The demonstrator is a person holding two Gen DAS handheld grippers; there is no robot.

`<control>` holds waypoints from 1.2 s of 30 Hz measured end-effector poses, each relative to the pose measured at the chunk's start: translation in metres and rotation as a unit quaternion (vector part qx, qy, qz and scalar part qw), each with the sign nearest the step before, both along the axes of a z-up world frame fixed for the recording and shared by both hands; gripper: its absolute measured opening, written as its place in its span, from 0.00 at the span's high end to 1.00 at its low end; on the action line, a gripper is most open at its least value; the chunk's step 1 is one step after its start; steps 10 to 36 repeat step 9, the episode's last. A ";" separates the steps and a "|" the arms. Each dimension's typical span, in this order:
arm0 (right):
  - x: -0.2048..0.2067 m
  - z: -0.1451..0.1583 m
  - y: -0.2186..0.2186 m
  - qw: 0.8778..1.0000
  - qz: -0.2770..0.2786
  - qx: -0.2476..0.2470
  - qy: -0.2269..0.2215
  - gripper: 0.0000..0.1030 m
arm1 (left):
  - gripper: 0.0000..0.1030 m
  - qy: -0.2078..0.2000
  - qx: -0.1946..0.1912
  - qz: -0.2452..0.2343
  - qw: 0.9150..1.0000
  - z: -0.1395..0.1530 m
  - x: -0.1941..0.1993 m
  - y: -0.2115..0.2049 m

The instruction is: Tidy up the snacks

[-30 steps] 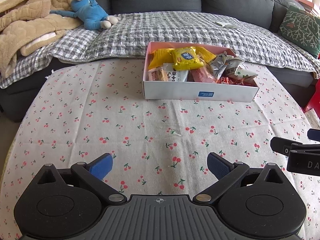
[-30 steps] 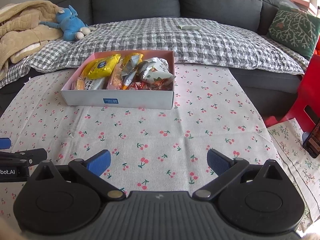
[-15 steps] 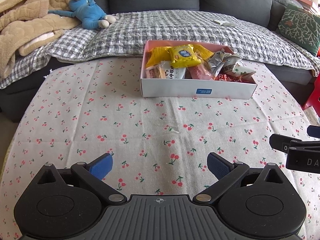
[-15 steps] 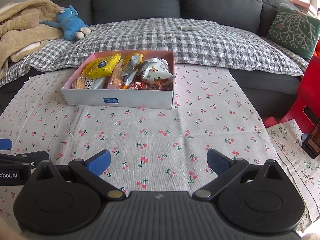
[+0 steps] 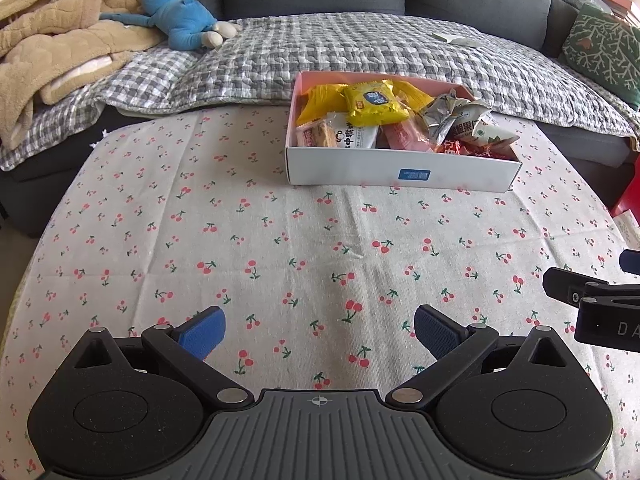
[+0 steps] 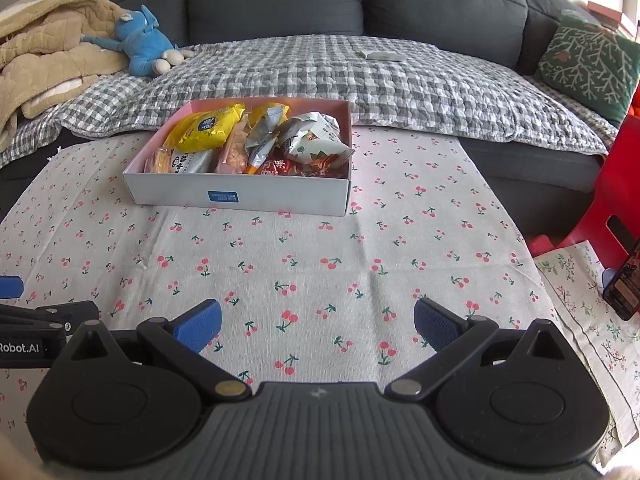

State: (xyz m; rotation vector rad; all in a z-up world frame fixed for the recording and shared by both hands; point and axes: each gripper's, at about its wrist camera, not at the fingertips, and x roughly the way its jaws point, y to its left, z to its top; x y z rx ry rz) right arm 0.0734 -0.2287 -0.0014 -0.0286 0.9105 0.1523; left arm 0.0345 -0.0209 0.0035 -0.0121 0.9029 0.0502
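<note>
Left gripper (image 5: 320, 332) hovers low over the cherry-print tablecloth (image 5: 248, 248), blue pads spread wide, nothing between them. Right gripper (image 6: 316, 328) likewise: jaws spread wide, empty, above the same cloth. Each gripper shows at the edge of the other's view, so the two sit side by side, apart and not touching. Past a bare stretch of cloth sits the white snack box (image 5: 360, 168), pink inside, blue label on its near wall, resting flat on the table near its far edge, well apart from both grippers. Contents piled loosely: yellow packet (image 5: 374, 104) on top toward the back, a white wrapper with dark print (image 5: 356, 136) and a small orange-brown biscuit pack (image 5: 316, 136) at the near left, a pink pack (image 5: 404, 138) mid-box, crumpled silver and white-green bags (image 6: 308, 140) plus a red pack (image 6: 280, 168) at the right end. Beyond the table: grey sofa with a checked quilt (image 6: 340, 76), blue plush toy (image 6: 144, 48) against a tan blanket (image 6: 44, 52) at the left, green patterned cushion (image 6: 588, 64) at the right. Red stool (image 6: 616, 200) stands at right of the table.
</note>
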 end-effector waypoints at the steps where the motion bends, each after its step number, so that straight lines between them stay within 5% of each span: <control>1: 0.000 0.000 0.000 1.000 0.000 0.000 0.000 0.00 | 0.01 0.001 -0.001 0.001 1.000 -0.001 0.000 0.000; 36: 0.001 -0.002 0.000 1.000 -0.001 -0.001 0.001 0.00 | 0.01 -0.001 -0.002 -0.011 1.000 -0.003 -0.001 -0.004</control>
